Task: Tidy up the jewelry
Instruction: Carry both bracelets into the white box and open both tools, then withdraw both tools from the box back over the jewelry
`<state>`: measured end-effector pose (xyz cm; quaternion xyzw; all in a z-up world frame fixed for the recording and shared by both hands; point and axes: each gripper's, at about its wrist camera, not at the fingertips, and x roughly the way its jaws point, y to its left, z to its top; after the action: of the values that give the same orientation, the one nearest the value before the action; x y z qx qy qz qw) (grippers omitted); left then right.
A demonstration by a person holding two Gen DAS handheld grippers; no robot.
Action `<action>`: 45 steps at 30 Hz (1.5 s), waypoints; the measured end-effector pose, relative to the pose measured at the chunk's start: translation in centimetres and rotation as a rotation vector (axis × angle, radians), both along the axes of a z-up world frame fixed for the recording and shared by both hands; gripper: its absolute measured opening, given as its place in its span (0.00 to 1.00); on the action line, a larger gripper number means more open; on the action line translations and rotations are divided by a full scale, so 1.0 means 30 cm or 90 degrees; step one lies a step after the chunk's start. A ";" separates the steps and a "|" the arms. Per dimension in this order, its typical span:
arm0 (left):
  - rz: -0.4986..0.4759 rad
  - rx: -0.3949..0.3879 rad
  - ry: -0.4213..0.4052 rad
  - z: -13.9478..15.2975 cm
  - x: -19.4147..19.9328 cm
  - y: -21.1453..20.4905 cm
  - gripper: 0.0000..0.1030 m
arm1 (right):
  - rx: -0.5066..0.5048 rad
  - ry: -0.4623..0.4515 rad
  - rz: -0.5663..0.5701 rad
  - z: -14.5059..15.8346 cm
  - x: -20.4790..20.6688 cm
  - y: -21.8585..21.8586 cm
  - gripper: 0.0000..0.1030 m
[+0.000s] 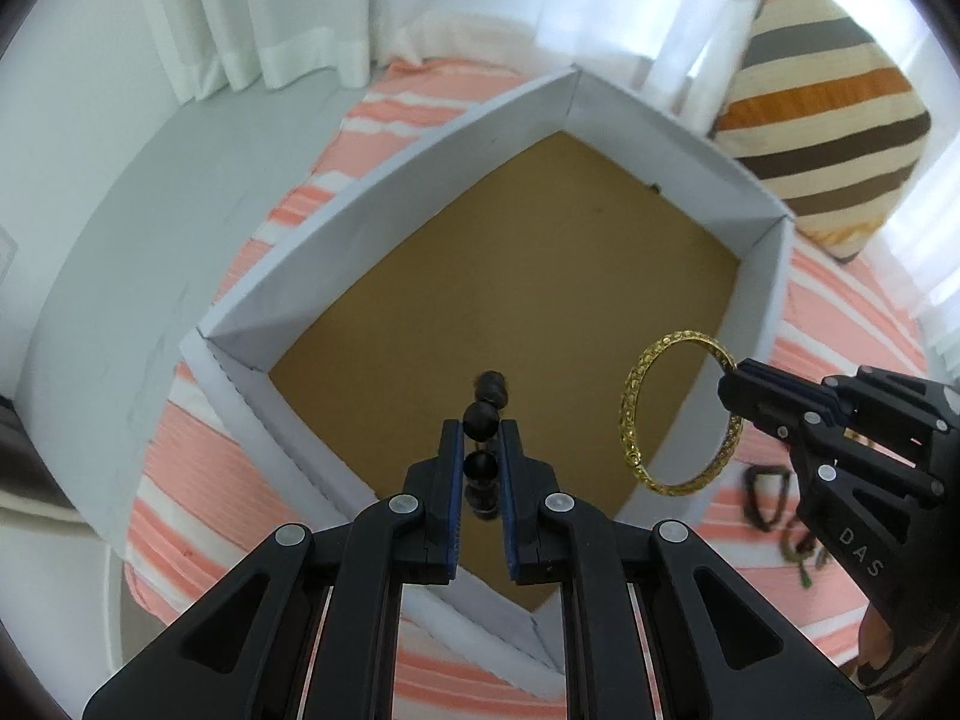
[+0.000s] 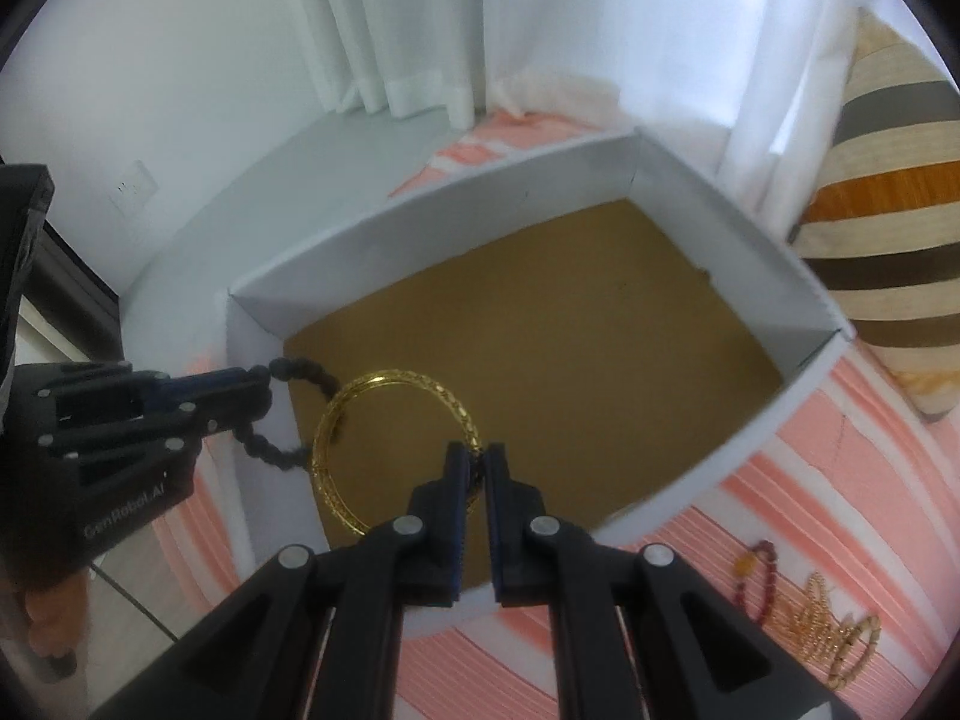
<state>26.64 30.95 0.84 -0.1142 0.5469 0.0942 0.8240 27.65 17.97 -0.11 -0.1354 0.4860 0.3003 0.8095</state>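
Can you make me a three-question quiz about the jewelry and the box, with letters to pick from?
1. Where does the gold bangle hang?
A. above the box
B. on the pillow
C. on the floor

2. What colour is the box's floor?
A. pink
B. brown
C. green

3. What is the left gripper doing?
A. open, holding nothing
B. shut on the dark bead bracelet
C. resting on the pillow

Answers: 1 A, the right gripper holds it over the box; 2 B, bare brown cardboard shows inside; 3 B, beads sit pinched between its fingers.
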 end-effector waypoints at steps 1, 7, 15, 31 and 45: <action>0.001 -0.001 0.003 -0.012 0.006 0.008 0.09 | 0.000 0.002 0.002 -0.011 0.007 0.008 0.06; 0.000 0.034 0.023 -0.039 0.022 0.013 0.39 | -0.009 0.000 -0.024 -0.026 0.039 0.010 0.42; -0.012 0.023 0.019 -0.078 -0.025 -0.031 0.45 | -0.038 0.023 0.004 -0.123 0.009 0.025 0.43; -0.037 0.076 -0.021 -0.041 -0.215 -0.098 0.45 | -0.168 0.016 -0.031 -0.314 -0.157 0.007 0.43; -0.092 0.034 -0.119 0.067 -0.438 -0.317 0.65 | 0.015 -0.108 -0.121 -0.093 -0.459 -0.368 0.51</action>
<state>13.51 21.44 2.84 -0.0608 0.4718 0.0384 0.8787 13.87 6.92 -2.89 -0.1045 0.4226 0.2154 0.8741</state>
